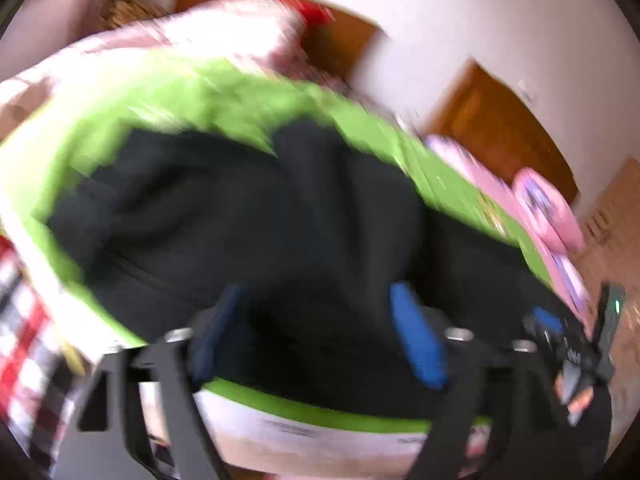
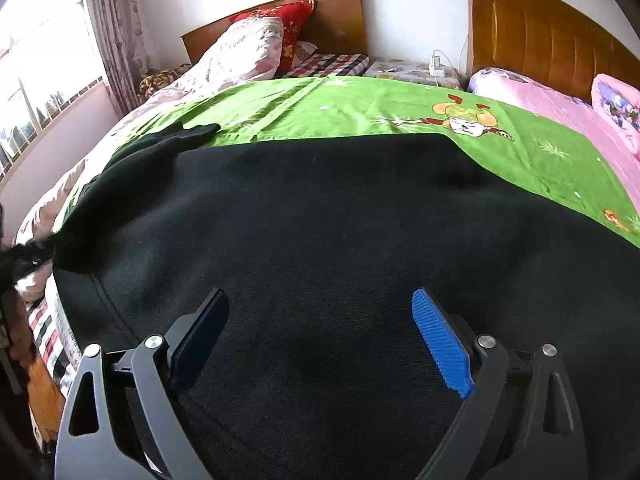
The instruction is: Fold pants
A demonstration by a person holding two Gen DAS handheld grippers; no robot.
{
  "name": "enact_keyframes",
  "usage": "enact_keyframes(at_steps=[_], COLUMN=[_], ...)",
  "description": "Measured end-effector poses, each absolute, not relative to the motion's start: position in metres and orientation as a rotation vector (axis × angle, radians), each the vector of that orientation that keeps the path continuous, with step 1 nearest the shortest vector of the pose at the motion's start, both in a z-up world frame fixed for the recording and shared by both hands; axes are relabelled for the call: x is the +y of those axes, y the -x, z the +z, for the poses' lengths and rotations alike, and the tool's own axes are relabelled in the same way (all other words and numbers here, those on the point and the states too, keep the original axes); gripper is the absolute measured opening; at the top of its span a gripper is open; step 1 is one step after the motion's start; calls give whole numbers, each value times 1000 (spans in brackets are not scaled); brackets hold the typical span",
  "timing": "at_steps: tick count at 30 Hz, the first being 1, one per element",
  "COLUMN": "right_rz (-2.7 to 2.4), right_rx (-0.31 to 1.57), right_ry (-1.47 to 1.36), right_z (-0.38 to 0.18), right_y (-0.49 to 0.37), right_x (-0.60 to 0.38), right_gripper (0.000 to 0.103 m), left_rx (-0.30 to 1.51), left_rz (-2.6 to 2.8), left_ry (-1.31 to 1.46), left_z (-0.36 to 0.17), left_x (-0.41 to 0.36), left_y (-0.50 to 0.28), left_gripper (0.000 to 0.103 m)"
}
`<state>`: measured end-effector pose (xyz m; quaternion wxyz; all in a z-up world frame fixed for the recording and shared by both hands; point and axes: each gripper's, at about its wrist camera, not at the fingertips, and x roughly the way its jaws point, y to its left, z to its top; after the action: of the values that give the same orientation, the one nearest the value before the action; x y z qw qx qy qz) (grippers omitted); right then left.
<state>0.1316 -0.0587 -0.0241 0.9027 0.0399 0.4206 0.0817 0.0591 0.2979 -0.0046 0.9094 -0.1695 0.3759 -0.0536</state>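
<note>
Black pants (image 2: 320, 220) lie spread on a green cartoon bedsheet (image 2: 360, 108). One bunched end reaches toward the far left of the sheet. My right gripper (image 2: 320, 320) is open, its blue pads wide apart just above the pants near the bed's front edge, holding nothing. The left wrist view is motion-blurred; the pants (image 1: 248, 216) lie rumpled on the green sheet (image 1: 192, 96). My left gripper (image 1: 316, 320) is open over the near part of the pants, empty. The right gripper shows at that view's right edge (image 1: 560, 340).
A second bed with pink bedding (image 2: 560, 100) and a wooden headboard (image 2: 540, 24) stands to the right. Pillows and a quilt (image 2: 248, 52) lie at the back left. A window with a curtain (image 2: 108, 32) is on the left. A charger sits between the beds (image 2: 436, 68).
</note>
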Motion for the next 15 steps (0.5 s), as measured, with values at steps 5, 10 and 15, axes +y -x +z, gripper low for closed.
enact_keyframes(at_steps=[5, 10, 15], right_rz=[161, 155, 143], right_rx=[878, 885, 896], right_ry=[-81, -75, -80], right_z=[-26, -27, -28], right_y=[-133, -134, -135], right_x=[-57, -56, -56], right_gripper=[90, 90, 90], left_rx=[725, 876, 949], left_rz=[60, -68, -103], left_ry=[402, 452, 308], left_z=[15, -19, -39], left_x=[399, 452, 445], left_y=[-98, -156, -173], left_gripper=[94, 83, 82])
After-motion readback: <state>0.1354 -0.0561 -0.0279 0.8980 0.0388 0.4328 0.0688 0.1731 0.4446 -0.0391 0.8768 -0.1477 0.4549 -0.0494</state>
